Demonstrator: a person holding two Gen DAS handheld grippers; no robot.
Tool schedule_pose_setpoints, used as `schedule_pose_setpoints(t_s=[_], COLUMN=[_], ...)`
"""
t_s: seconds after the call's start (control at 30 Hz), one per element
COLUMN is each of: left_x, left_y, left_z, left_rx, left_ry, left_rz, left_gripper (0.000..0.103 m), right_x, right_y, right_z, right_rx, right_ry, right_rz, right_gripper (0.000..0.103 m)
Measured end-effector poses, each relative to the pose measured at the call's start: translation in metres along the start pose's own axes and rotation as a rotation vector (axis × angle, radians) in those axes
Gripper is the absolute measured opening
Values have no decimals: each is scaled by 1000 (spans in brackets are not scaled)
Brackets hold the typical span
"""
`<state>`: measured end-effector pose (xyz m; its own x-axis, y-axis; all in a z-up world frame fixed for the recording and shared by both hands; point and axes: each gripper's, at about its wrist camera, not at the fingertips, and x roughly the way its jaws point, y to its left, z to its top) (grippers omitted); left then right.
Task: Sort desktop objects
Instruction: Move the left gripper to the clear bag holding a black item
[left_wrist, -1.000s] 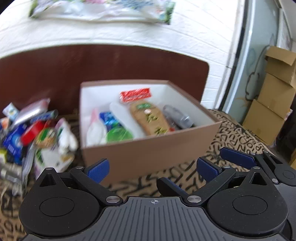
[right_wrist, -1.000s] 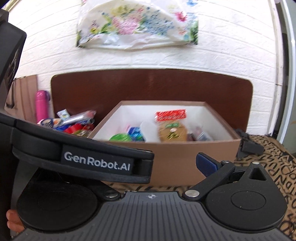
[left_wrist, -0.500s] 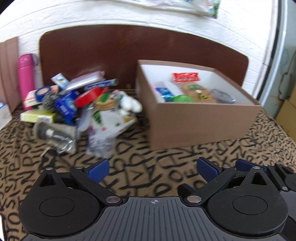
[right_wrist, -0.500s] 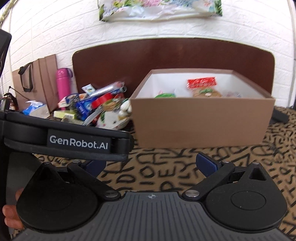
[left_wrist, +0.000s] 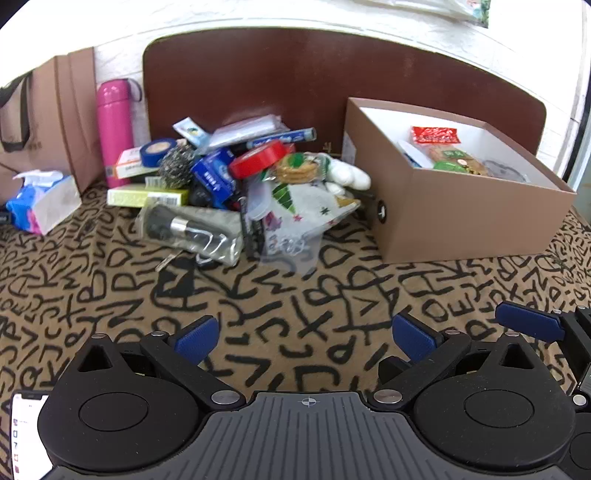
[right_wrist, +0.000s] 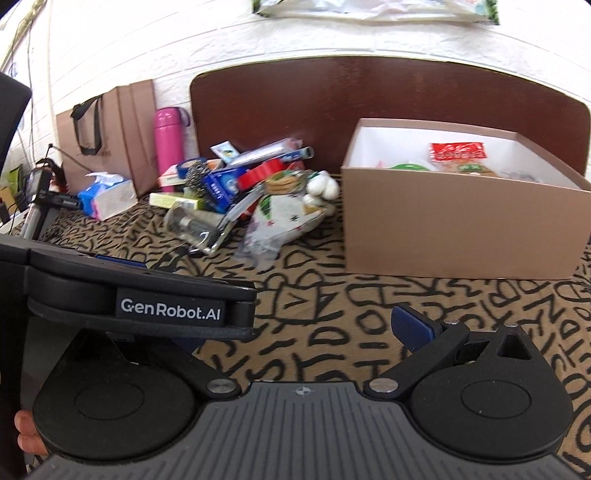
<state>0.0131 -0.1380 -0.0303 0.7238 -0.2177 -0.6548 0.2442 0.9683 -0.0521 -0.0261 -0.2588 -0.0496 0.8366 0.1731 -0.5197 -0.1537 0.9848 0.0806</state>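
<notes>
Both grippers drawn back from the cardboard box (left_wrist: 469, 225); the heap of loose objects (left_wrist: 236, 184) is now fully in view.

Left gripper (left_wrist: 306, 338): jaws released, empty, over letter-patterned cloth (left_wrist: 295, 295); since a second ago the box has shifted from dead ahead to ahead-right, the heap to ahead-left. Right gripper (right_wrist: 295, 325): jaws released, empty. Heap: red tape roll (left_wrist: 258, 158), steel-wool ball (left_wrist: 176, 162), crinkled clear bags. Matte brown box, white inside, holds glossy packets. Pink cylindrical flask (left_wrist: 113, 129) far left.
</notes>
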Motion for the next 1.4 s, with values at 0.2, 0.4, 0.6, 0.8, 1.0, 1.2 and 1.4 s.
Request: schedule_pose_setpoints(t_s=[0.2, 0.4, 0.6, 0.8, 1.0, 1.2, 1.4], left_x=[1, 11, 21, 36, 61, 94, 120], left_y=[26, 66, 103, 131, 161, 181, 186], left_z=[-3, 7, 17, 34, 50, 58, 66], left_rx=[-67, -165, -255, -316, -431, -510, -503], left_ry=[-12, -9, -12, -25, -20, 24, 53], left_rz=[-12, 25, 42, 56, 45, 24, 19], left_gripper=[103, 103, 103, 100, 98, 96, 96], right_x=[8, 25, 51, 81, 115, 151, 181], right_y=[7, 17, 37, 55, 72, 86, 94], right_z=[-2, 5, 17, 37, 61, 69, 75], right_rx=[-15, -35, -133, -212, -284, -371, -416], right_ry=[13, 4, -13, -36, -68, -37, -8], right_rz=[25, 73, 113, 186, 259, 289, 267], right_gripper=[103, 102, 92, 79, 71, 66, 65])
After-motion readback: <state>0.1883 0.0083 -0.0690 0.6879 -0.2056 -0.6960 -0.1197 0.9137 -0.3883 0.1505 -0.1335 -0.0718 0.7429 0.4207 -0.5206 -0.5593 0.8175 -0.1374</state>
